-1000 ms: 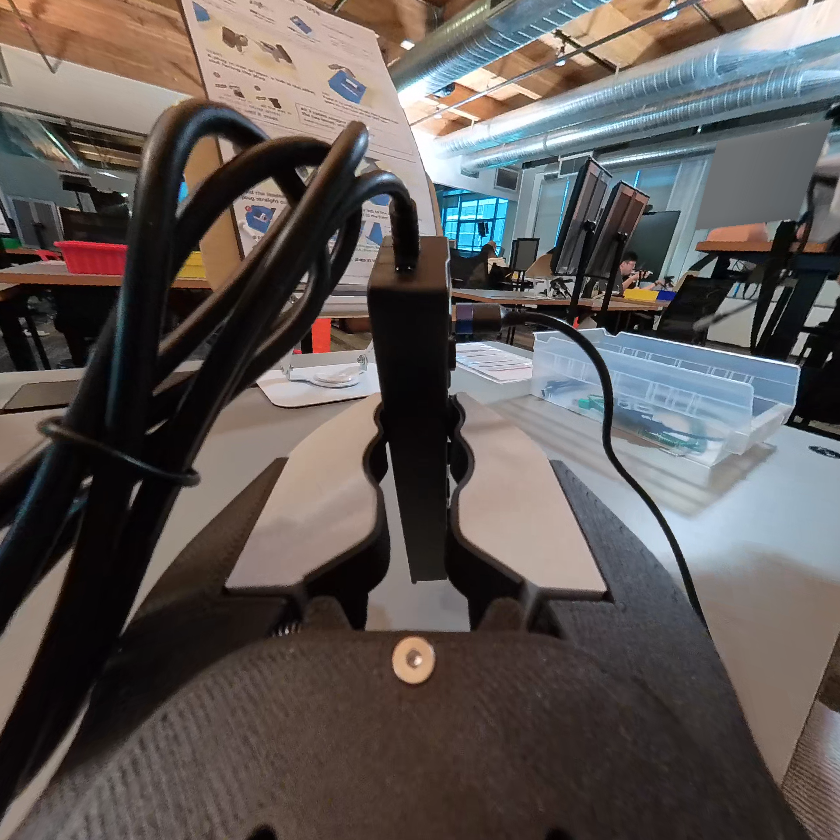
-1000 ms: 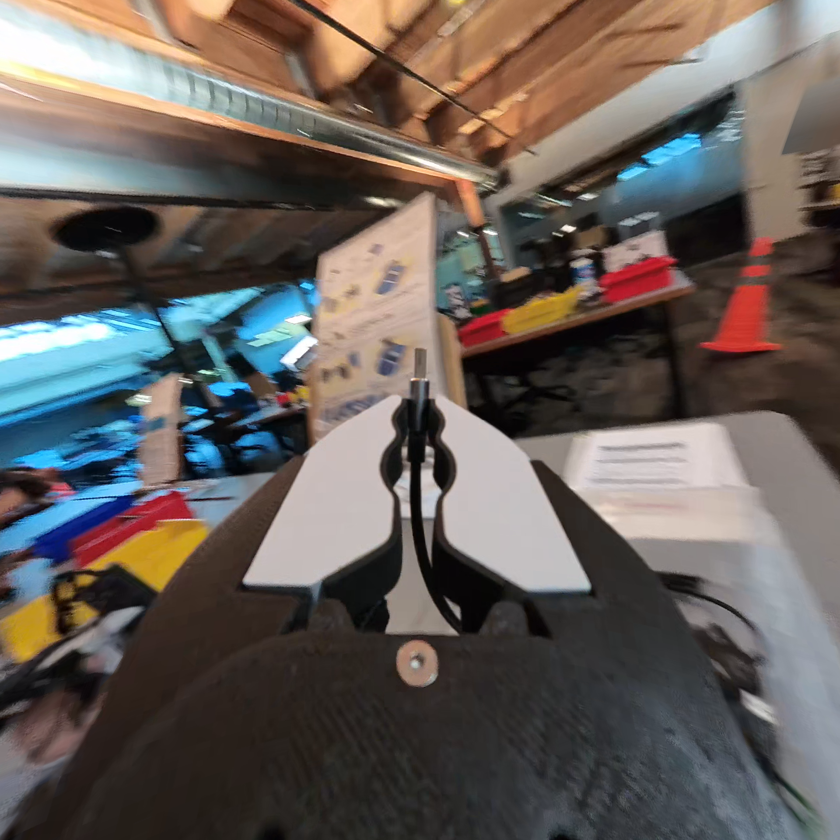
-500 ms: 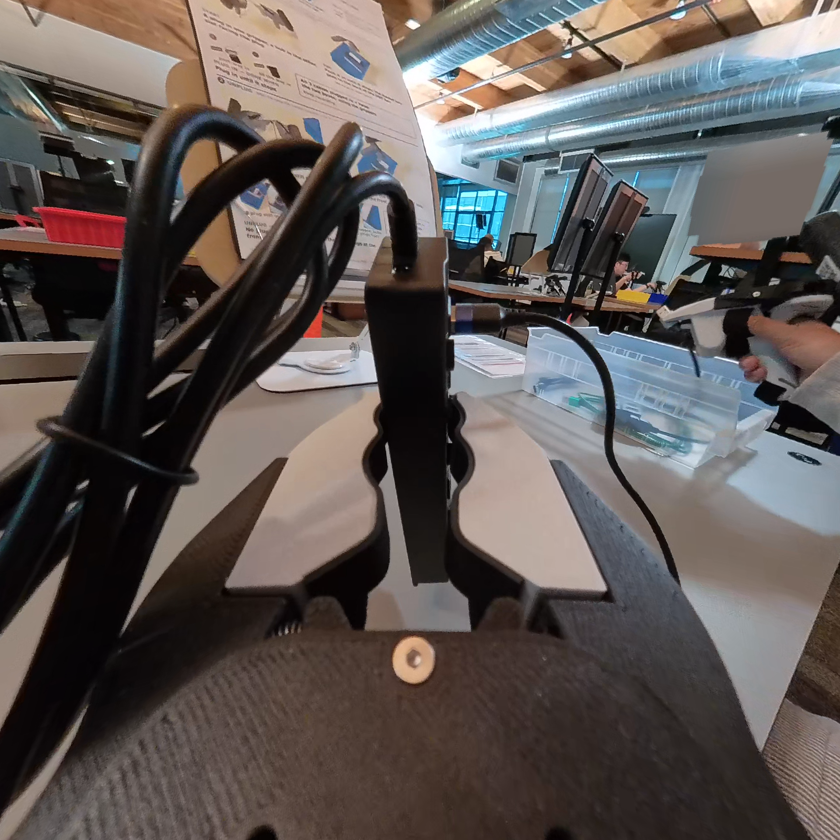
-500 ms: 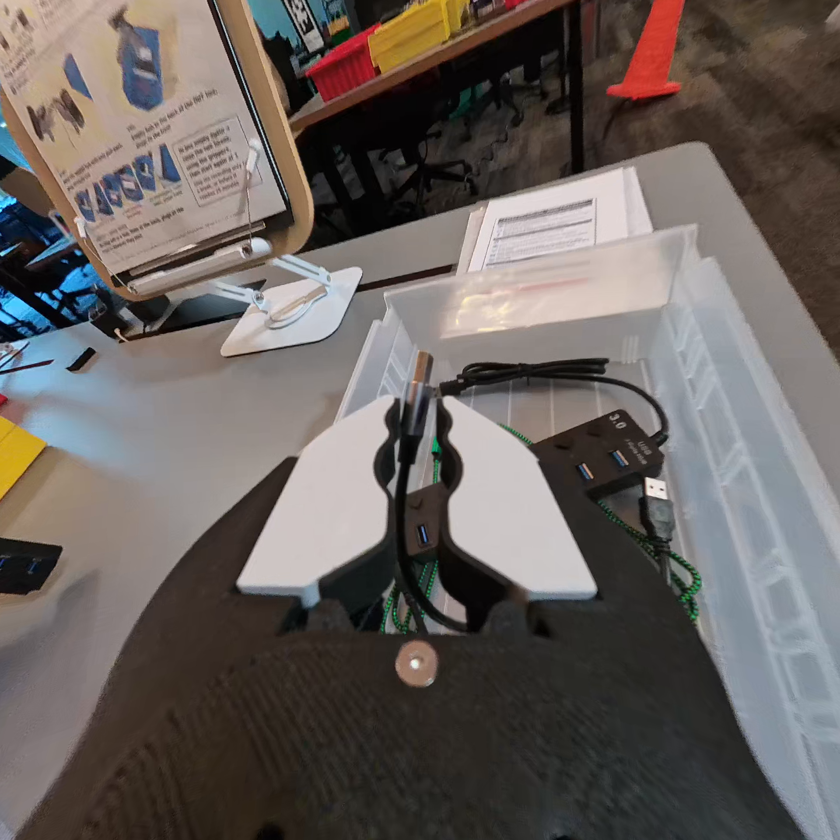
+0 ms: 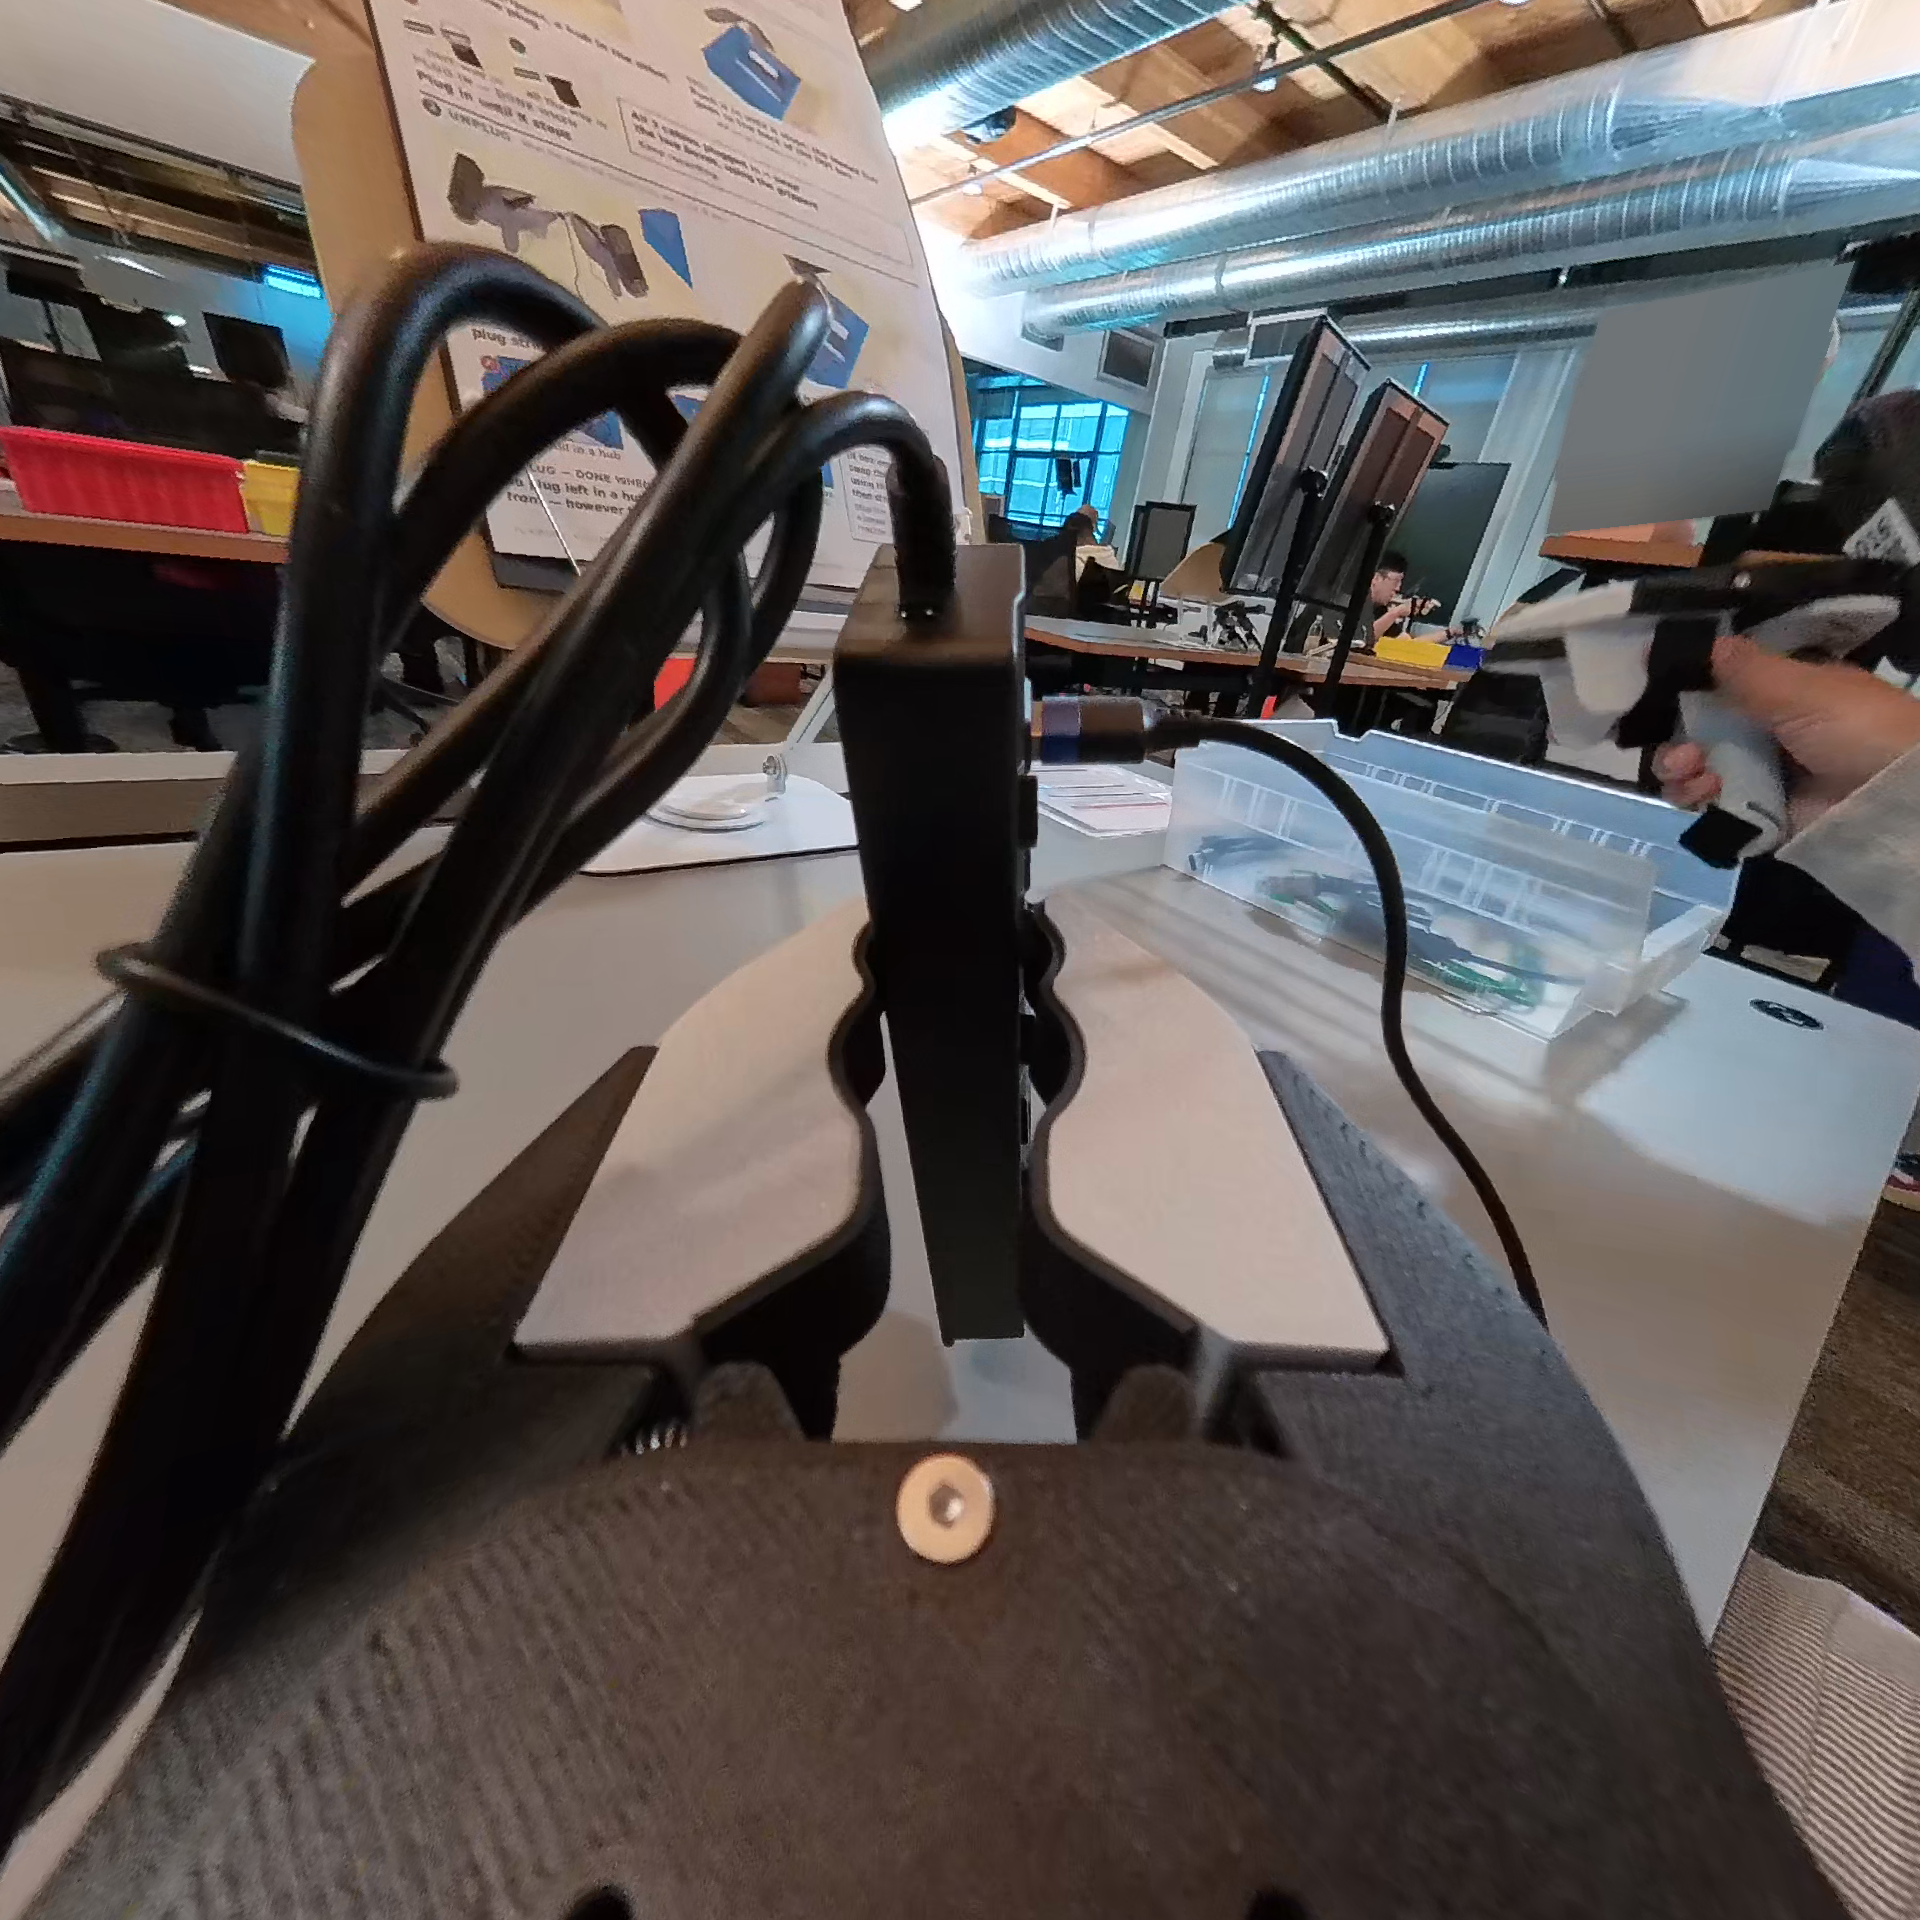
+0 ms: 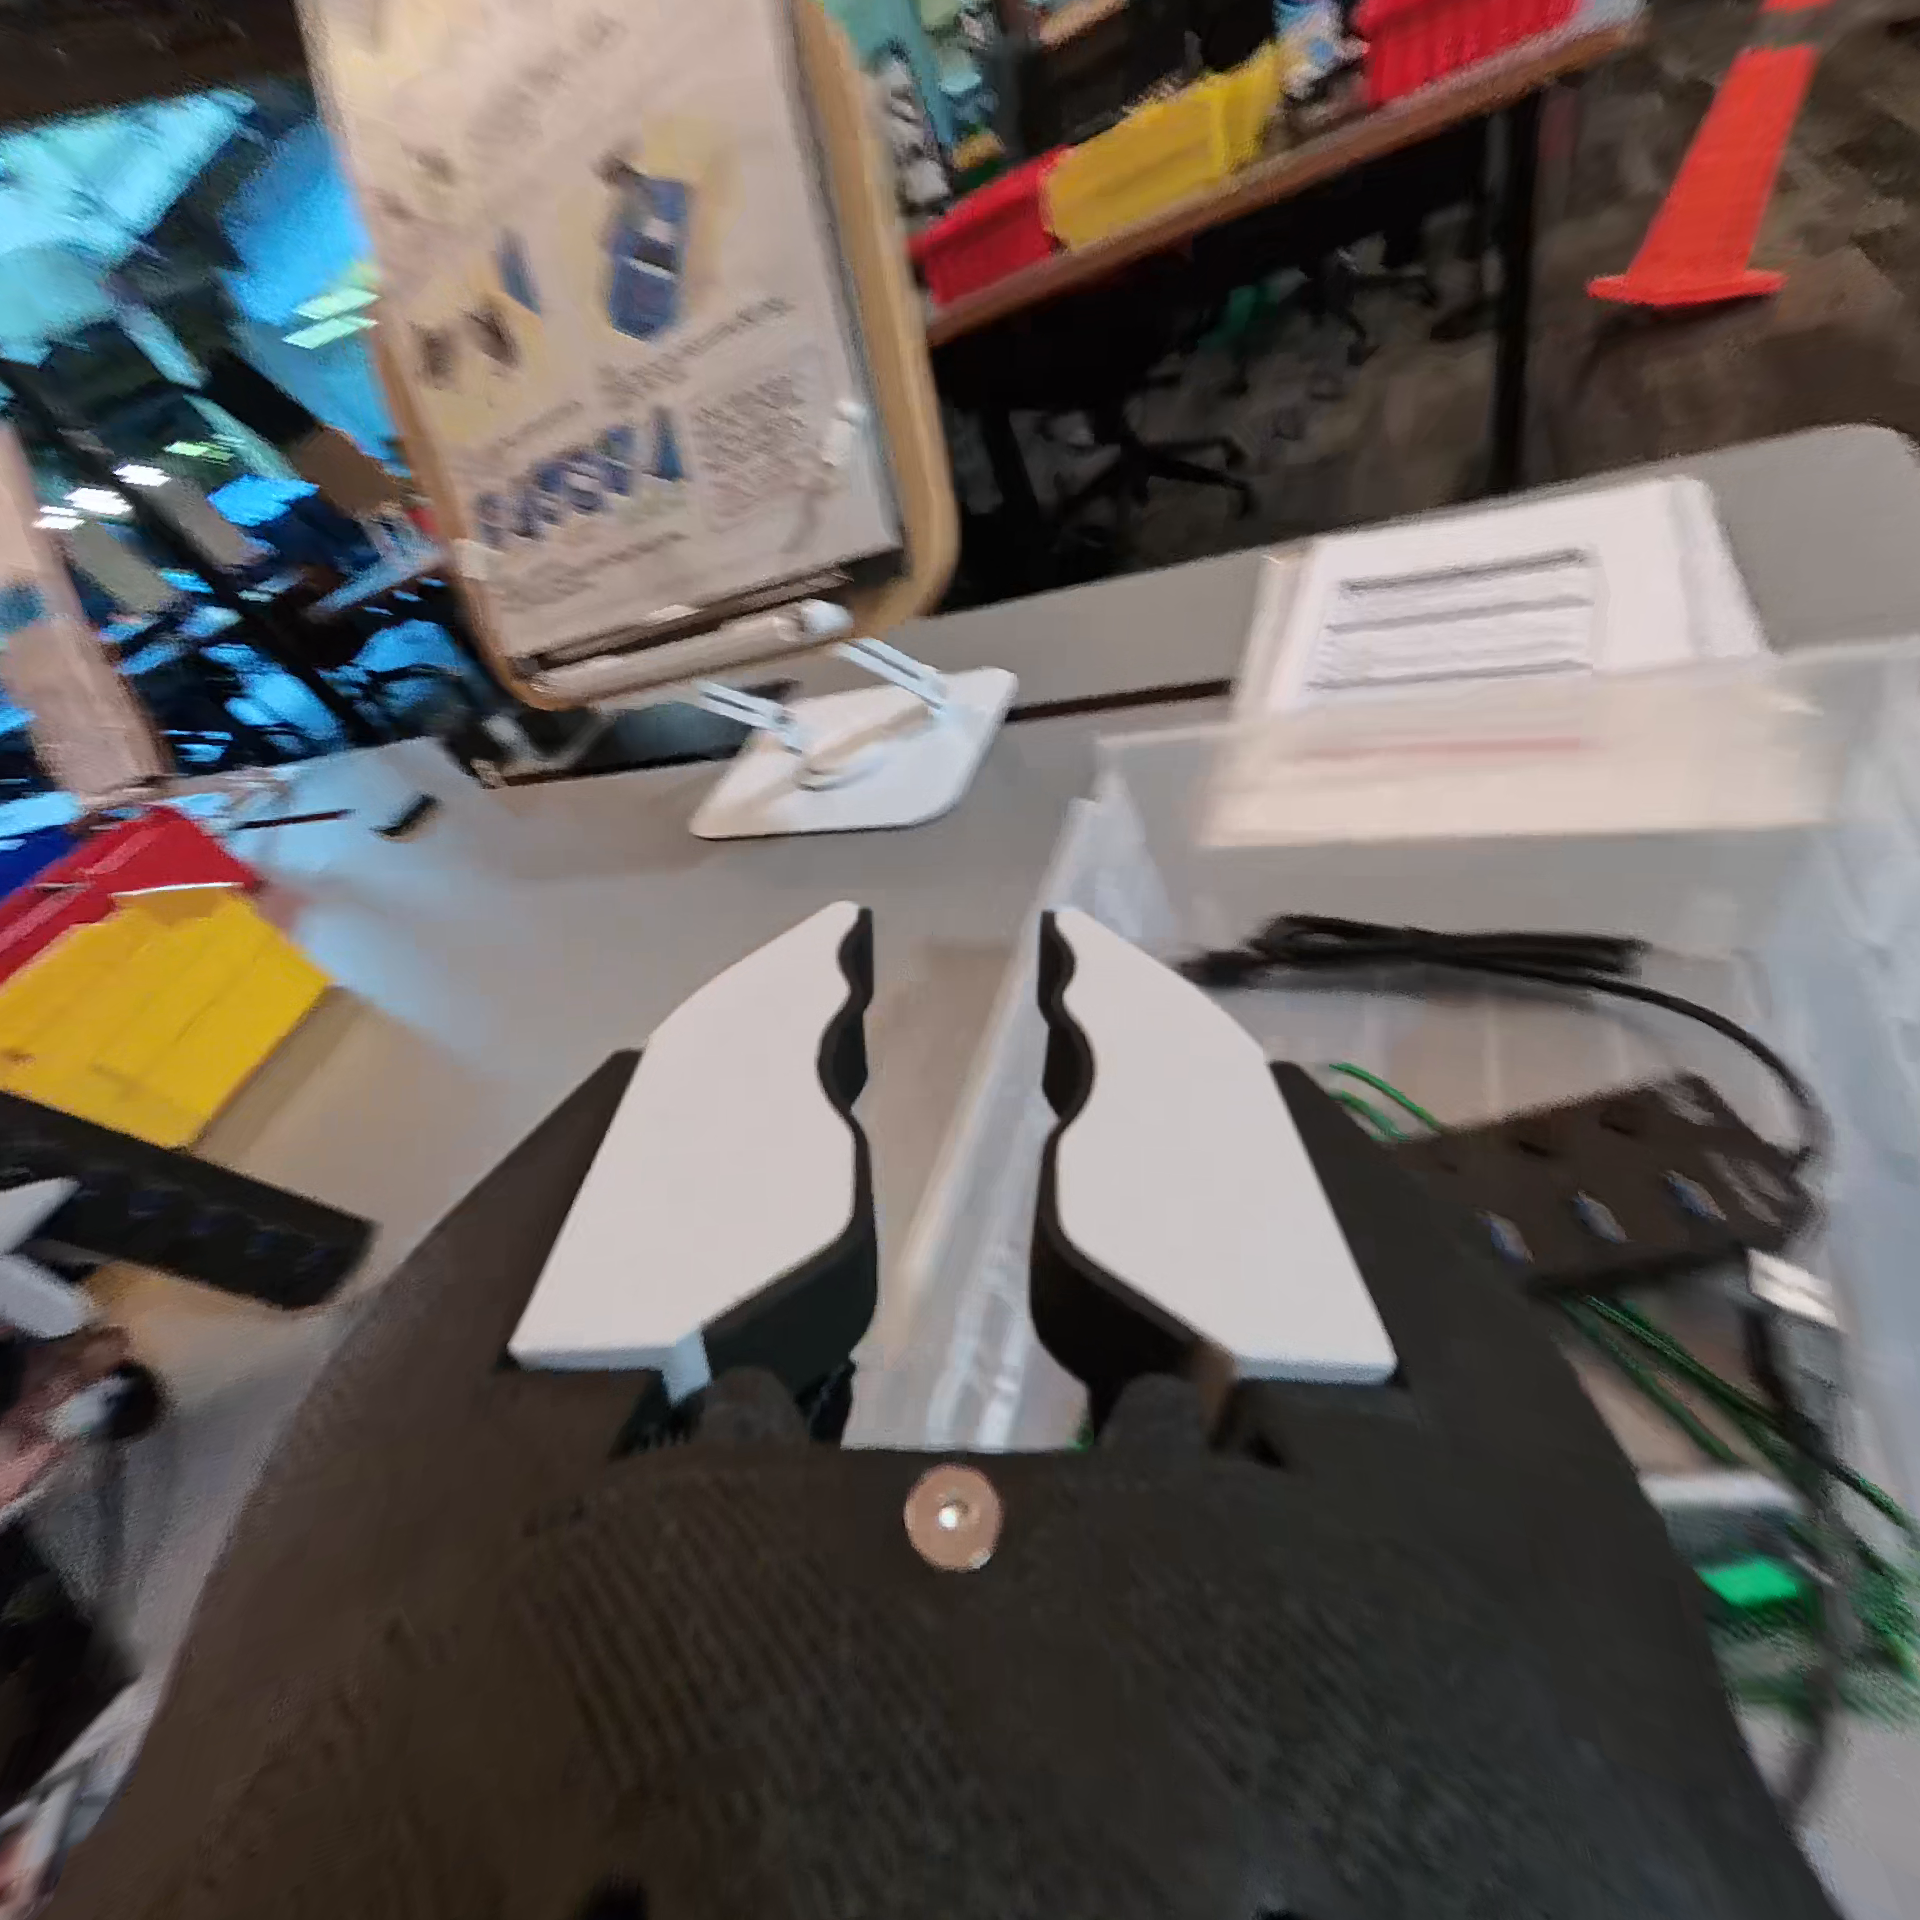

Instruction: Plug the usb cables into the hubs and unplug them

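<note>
My left gripper (image 5: 951, 935) is shut on a black USB hub (image 5: 930, 831), held upright on edge above the table. The hub's own coiled black cable (image 5: 436, 727) loops up on the left. A USB cable plug (image 5: 1091, 719) sits in a port on the hub's right side and its black lead (image 5: 1392, 935) hangs down. My right gripper (image 6: 951, 925) is open and empty above the left wall of a clear plastic bin (image 6: 1039, 997). It also shows at the right of the left wrist view (image 5: 1527, 634). A second black hub (image 6: 1621, 1184) and cables lie in the bin.
A board with instruction sheets on a white stand (image 6: 862, 769) stands at the back of the grey table (image 6: 582, 935). Papers (image 6: 1475, 613) lie behind the bin. Yellow and red bins (image 6: 135, 997) are at left, and a black hub (image 6: 187, 1226) shows at the left edge. The gap from one gripper's tips to the other's is roughly 40 cm.
My right gripper swung down over the clear bin, opened and let go of the USB cable plug it held. The left gripper kept its hold on the hub and shifted slightly.
</note>
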`<state>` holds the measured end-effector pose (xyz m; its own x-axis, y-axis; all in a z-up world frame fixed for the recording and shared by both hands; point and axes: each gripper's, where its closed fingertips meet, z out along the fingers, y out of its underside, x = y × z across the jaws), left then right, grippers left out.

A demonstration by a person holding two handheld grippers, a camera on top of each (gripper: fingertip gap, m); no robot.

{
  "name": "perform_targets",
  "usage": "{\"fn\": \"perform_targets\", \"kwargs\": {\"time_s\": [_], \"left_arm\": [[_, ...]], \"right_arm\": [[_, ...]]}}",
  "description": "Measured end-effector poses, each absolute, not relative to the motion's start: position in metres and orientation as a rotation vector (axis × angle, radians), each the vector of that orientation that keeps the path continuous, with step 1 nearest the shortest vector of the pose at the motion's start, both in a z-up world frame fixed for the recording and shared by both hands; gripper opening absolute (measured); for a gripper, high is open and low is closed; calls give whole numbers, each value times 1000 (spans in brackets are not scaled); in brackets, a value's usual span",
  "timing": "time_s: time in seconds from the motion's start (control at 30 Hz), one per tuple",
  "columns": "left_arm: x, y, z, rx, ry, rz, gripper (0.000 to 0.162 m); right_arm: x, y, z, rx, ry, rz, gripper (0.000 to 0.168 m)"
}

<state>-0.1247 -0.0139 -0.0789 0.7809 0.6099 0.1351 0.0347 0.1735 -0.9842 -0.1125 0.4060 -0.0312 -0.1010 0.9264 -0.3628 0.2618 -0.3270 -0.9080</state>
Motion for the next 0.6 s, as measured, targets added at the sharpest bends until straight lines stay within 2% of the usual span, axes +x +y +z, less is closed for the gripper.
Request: {"fn": "perform_targets", "kwargs": {"time_s": [0.1,0.2,0.4,0.5,0.6], "left_arm": [[-123,-11,-80,-1359,-574,440,25],[-119,-7,-80,-1379,-546,459,25],[-103,7,-77,-1469,-370,653,25],[-89,19,-79,-1527,-243,769,25],[-80,29,-82,-1556,-217,803,25]], "right_arm": [[-112,339,3,-1433,-1393,1685,32],[-105,244,16,-1272,-1561,1908,32],[-60,71,-27,-1173,-2001,2236,33],[-47,41,-38,-1244,-2015,2408,38],[-50,39,-49,-1229,-1978,2339,39]]}}
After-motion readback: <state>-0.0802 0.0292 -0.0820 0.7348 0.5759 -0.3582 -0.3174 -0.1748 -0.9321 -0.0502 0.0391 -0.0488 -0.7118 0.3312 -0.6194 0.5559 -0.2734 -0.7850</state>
